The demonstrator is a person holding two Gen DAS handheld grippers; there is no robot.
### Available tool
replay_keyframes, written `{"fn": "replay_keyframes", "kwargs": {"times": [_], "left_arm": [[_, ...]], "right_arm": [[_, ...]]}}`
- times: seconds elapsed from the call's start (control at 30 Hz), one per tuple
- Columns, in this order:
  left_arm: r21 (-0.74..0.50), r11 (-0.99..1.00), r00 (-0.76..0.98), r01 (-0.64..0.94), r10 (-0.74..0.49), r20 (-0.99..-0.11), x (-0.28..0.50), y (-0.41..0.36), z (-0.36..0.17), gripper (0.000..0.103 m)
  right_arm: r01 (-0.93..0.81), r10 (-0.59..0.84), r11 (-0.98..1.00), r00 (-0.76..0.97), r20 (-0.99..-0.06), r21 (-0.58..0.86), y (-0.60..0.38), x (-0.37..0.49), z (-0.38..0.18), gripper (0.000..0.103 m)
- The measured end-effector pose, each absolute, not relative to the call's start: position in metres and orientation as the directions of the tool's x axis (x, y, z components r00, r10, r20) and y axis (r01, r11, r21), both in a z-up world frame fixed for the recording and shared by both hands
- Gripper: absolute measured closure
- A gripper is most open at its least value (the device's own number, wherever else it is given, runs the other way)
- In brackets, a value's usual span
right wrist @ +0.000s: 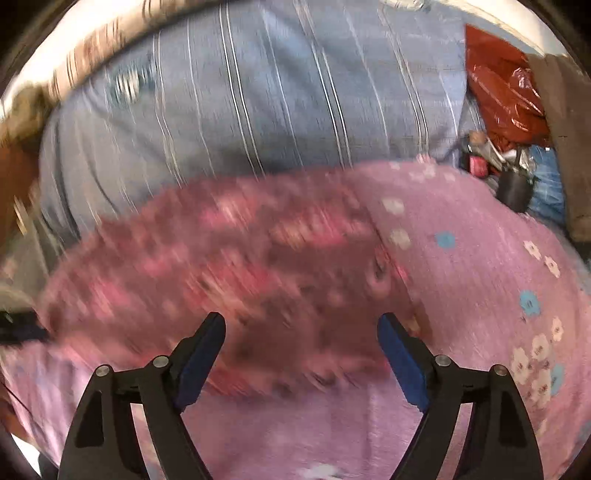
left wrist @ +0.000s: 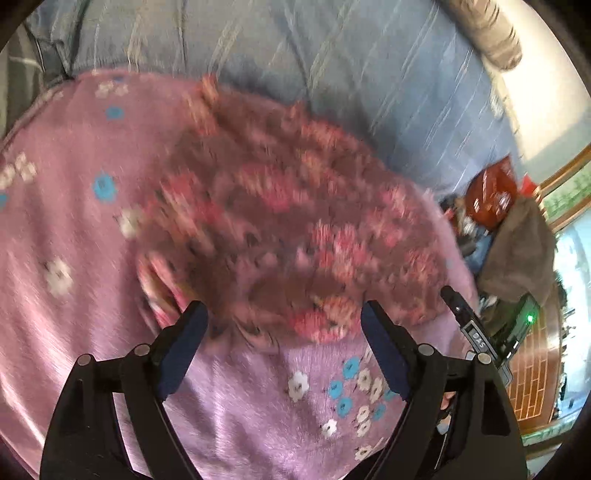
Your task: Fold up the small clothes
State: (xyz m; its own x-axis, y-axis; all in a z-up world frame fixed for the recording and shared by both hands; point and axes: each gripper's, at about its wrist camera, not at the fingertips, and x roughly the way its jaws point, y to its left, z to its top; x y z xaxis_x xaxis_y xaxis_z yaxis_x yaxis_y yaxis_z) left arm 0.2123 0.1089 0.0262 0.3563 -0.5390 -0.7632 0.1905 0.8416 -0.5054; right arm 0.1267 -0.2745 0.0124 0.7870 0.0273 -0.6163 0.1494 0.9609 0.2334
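Observation:
A small brown garment with a pink and white flower print [left wrist: 280, 221] lies in a rumpled heap on a pink fleece blanket [left wrist: 74, 221]. Both views are motion-blurred. My left gripper [left wrist: 282, 321] is open and empty, its fingertips at the garment's near edge. In the right wrist view the same garment [right wrist: 240, 266] lies spread across the pink blanket [right wrist: 480, 277]. My right gripper [right wrist: 301, 332] is open and empty, its jaws over the garment's near edge. The tip of the other gripper [left wrist: 461, 314] shows at the right of the left wrist view.
A blue striped bedsheet [right wrist: 277, 103] lies beyond the blanket. A red plastic bag [right wrist: 506, 96], a brown cloth [left wrist: 517, 254] and clutter sit at the right side. A patterned bolster [left wrist: 487, 33] lies at the far edge.

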Motion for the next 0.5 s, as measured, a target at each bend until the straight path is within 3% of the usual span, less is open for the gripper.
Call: {"fn": "replay_keyframes", "kwargs": {"times": [0.23, 0.33, 0.37, 0.5], "left_arm": [[-0.484, 0.868, 0.381, 0.114, -0.488, -0.785, 0.279, 0.129, 0.04, 0.018], [-0.45, 0.889, 0.329, 0.083, -0.451, -0.83, 0.299, 0.118, 0.016, 0.018], [-0.435, 0.898, 0.296, 0.069, -0.435, -0.85, 0.304, 0.113, 0.003, 0.018], [-0.393, 0.916, 0.276, 0.085, -0.401, -0.874, 0.307, 0.102, -0.022, 0.015]], "right_arm": [[0.092, 0.028, 0.983, 0.784, -0.62, 0.16, -0.23, 0.177, 0.03, 0.017], [0.118, -0.044, 0.991, 0.713, -0.7, 0.058, -0.214, 0.2, 0.004, 0.016], [0.123, -0.068, 0.992, 0.678, -0.732, 0.021, -0.209, 0.206, -0.008, 0.014], [0.145, -0.125, 0.989, 0.69, -0.713, -0.034, -0.203, 0.206, -0.014, 0.004]]}}
